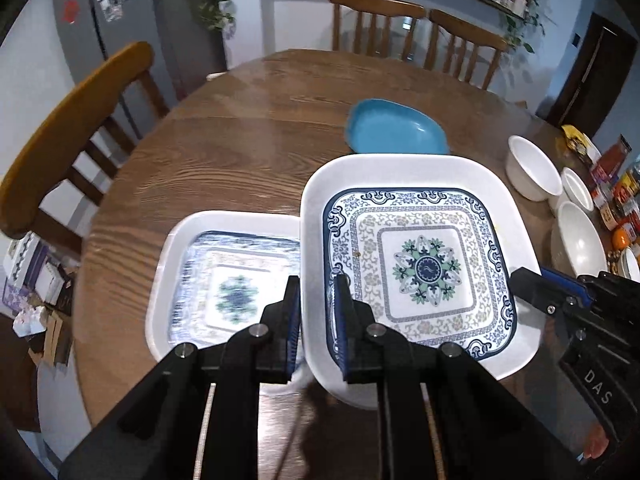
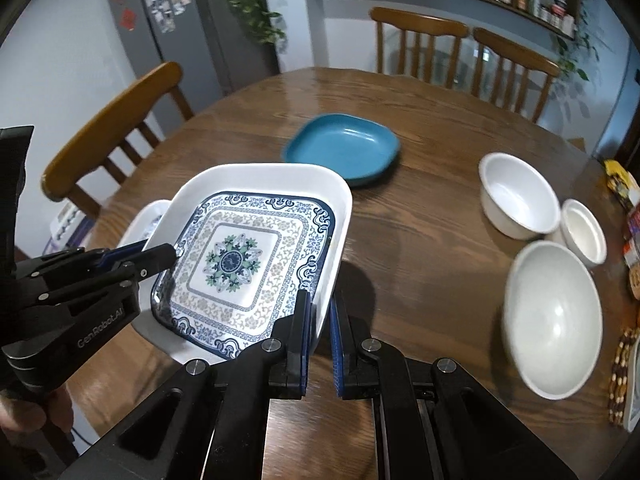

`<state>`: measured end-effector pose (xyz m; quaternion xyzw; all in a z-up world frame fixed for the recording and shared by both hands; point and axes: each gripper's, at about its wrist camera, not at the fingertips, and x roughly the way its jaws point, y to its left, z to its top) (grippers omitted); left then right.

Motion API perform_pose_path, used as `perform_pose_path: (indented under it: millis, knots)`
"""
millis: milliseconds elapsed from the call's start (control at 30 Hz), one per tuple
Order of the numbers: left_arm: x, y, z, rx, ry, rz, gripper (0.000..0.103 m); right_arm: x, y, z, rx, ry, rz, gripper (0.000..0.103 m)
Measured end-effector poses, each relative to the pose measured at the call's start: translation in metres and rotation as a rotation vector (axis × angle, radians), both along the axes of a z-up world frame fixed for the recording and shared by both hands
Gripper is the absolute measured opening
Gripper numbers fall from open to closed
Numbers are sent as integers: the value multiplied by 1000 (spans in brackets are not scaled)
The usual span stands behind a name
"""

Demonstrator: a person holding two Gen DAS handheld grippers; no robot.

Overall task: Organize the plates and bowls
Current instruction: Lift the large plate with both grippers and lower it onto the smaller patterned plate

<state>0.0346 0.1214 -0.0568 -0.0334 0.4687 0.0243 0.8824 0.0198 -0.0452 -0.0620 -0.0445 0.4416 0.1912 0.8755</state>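
A square white plate with a blue floral pattern point(image 1: 424, 268) is held above the round wooden table point(image 1: 240, 128). My left gripper point(image 1: 318, 300) is shut on its left rim. My right gripper point(image 2: 320, 320) is shut on its right rim; it also shows in the left wrist view point(image 1: 532, 284). The plate shows in the right wrist view point(image 2: 248, 256) too, with my left gripper point(image 2: 160, 256) on its far edge. A second patterned plate point(image 1: 224, 280) lies on the table to the left, partly under the held one.
A blue square dish point(image 2: 342, 148) sits behind the held plate. Three white bowls point(image 2: 518, 196) point(image 2: 584, 232) point(image 2: 554, 318) stand at the right. Jars and packets point(image 1: 616, 184) crowd the right edge. Wooden chairs point(image 1: 80, 120) point(image 2: 420, 36) ring the table.
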Motion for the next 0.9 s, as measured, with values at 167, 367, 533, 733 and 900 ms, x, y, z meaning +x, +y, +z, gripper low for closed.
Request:
perform_pose_path:
  millis: [167,367,533,733,900]
  knots:
    - [-6,32,0,23,7,56,13,-2,30,-2,15,6,53,11]
    - [-8,60,-8,45,30,101,13,1,62,-12,35,31,92,11]
    - [-4,81,-20,38,65,113,13,6,83,-22,45,65,102,11]
    - [0,89,-34,50,97,103,13,10,94,-35,49,108,96,11]
    - [3,95,-40,62,113,99,13,10,99,-42,49,136,94,12]
